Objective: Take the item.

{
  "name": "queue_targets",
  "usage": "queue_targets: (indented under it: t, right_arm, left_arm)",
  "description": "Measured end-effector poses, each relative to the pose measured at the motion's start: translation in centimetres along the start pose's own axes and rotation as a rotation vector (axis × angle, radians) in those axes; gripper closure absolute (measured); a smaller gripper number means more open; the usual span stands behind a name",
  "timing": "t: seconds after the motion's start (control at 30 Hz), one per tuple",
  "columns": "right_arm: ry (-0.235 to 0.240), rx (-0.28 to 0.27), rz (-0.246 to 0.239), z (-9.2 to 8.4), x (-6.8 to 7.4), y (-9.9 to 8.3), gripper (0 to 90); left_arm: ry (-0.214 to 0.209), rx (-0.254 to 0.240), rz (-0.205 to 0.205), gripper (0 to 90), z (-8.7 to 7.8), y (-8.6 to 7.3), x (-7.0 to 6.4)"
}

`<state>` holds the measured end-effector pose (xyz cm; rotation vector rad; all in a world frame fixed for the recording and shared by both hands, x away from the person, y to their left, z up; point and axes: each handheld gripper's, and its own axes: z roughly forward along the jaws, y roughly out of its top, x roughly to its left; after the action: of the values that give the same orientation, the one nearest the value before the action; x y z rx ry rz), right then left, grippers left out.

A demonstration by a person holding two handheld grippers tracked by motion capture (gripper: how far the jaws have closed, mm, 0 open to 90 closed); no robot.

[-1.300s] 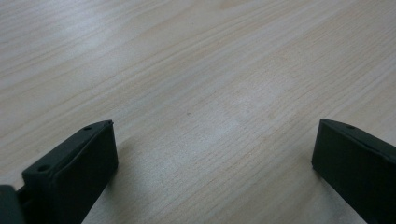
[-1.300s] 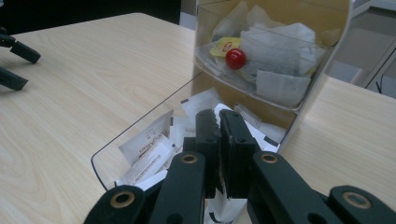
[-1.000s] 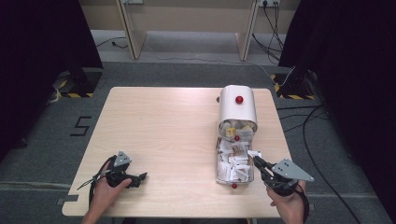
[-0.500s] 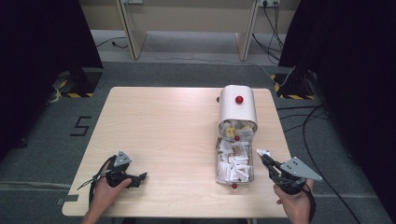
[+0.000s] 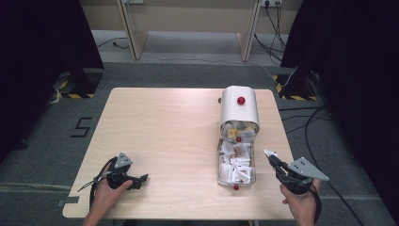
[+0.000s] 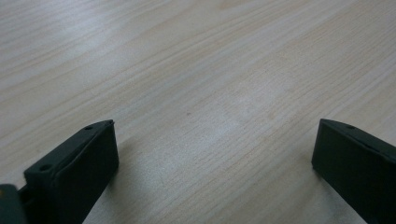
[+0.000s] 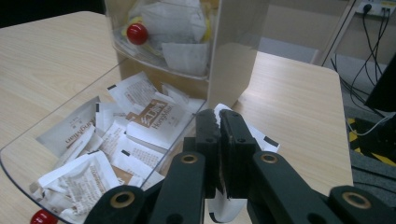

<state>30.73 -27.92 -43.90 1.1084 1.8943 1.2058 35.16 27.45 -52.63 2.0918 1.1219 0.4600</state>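
- A white sachet is pinched between the closed jaws of the right gripper, above the worktop near its right edge, just beside the clear tray.
- In the high view the right gripper is held up off the surface, with the sachet at its tip.
- The clear tray lies near the worktop's front right corner, full of white and brown sachets, with a red knob at its front end.
- Behind the tray, a white box with a rounded top sits toward the far right corner and bears a red knob of its own.
- The left gripper rests on the worktop near the front left corner, jaws spread wide with bare wood between them.
- The worktop is pale wood grain.
- Around it lie grey carpet, a floor marking "5" to the left, black curtains on both sides, and cables on the right.
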Motion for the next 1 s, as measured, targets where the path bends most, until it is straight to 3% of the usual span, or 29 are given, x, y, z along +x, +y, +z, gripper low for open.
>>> queue_targets:
  t: [1.0]
  right_arm:
    - [-0.031, 0.077, 0.063, 3.2, -2.5, -2.4, 86.9]
  left_arm:
    - [-0.002, 0.001, -0.002, 0.0, 0.0, 0.0, 0.0]
